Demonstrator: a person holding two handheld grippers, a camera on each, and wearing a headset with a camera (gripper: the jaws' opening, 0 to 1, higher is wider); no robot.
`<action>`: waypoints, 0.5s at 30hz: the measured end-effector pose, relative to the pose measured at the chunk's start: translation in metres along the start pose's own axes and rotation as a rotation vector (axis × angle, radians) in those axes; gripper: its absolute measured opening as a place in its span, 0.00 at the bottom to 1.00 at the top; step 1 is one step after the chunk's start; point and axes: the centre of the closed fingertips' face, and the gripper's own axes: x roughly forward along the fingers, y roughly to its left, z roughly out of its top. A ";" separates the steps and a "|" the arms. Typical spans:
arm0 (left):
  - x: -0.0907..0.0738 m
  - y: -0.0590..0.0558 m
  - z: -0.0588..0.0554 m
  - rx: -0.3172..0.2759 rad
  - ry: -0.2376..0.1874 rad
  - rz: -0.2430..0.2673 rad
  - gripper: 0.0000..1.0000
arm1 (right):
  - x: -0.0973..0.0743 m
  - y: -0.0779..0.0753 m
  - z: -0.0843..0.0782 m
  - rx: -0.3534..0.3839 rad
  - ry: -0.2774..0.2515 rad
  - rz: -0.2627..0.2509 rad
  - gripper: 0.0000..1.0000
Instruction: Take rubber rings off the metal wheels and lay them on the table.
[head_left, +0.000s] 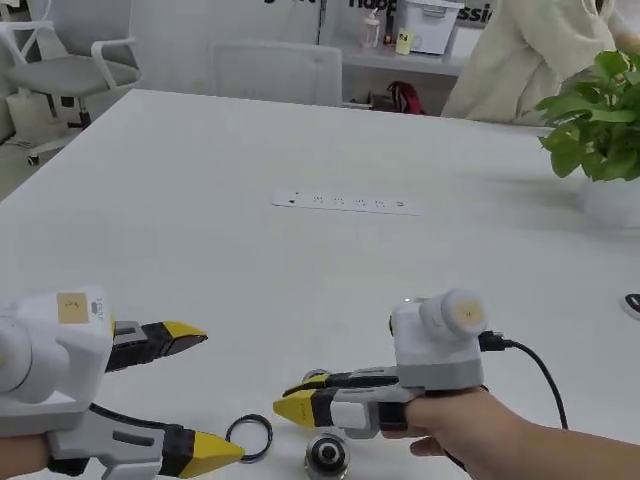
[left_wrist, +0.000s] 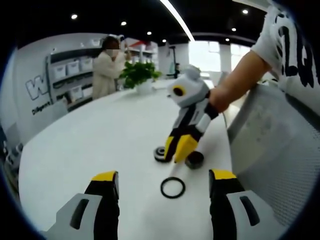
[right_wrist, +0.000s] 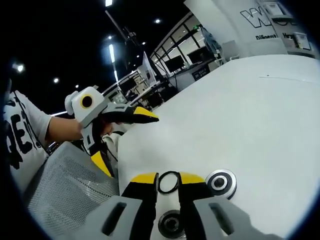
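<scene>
A loose black rubber ring (head_left: 250, 437) (left_wrist: 172, 187) (right_wrist: 169, 181) lies flat on the white table (head_left: 300, 270). Just right of it sits one metal wheel (head_left: 327, 455) (left_wrist: 194, 159) (right_wrist: 171, 223). A second wheel (head_left: 315, 378) (left_wrist: 160, 153) (right_wrist: 221, 182) is partly hidden behind my right gripper. My left gripper (head_left: 190, 395) (left_wrist: 163, 176) (right_wrist: 127, 142) is wide open and empty, its jaws on either side of the ring but short of it. My right gripper (head_left: 290, 397) (left_wrist: 178, 147) (right_wrist: 168, 178) points at the ring from the opposite side, low between the wheels, its jaws only slightly apart and empty.
A white power strip (head_left: 345, 202) lies mid-table. A potted plant (head_left: 600, 120) stands at the far right, and a small dark object (head_left: 632, 303) is at the right edge. Behind the table are a chair (head_left: 60, 70) and a person (head_left: 520, 60).
</scene>
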 end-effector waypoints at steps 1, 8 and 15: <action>0.000 0.000 0.000 0.000 -0.001 0.000 0.75 | -0.001 -0.001 0.000 -0.011 0.001 -0.003 0.13; 0.002 0.006 0.006 -0.006 -0.015 0.011 0.74 | -0.006 -0.003 0.006 -0.036 -0.011 -0.015 0.16; 0.005 0.012 0.013 -0.016 -0.028 0.018 0.74 | -0.014 -0.008 0.013 -0.069 -0.029 -0.036 0.18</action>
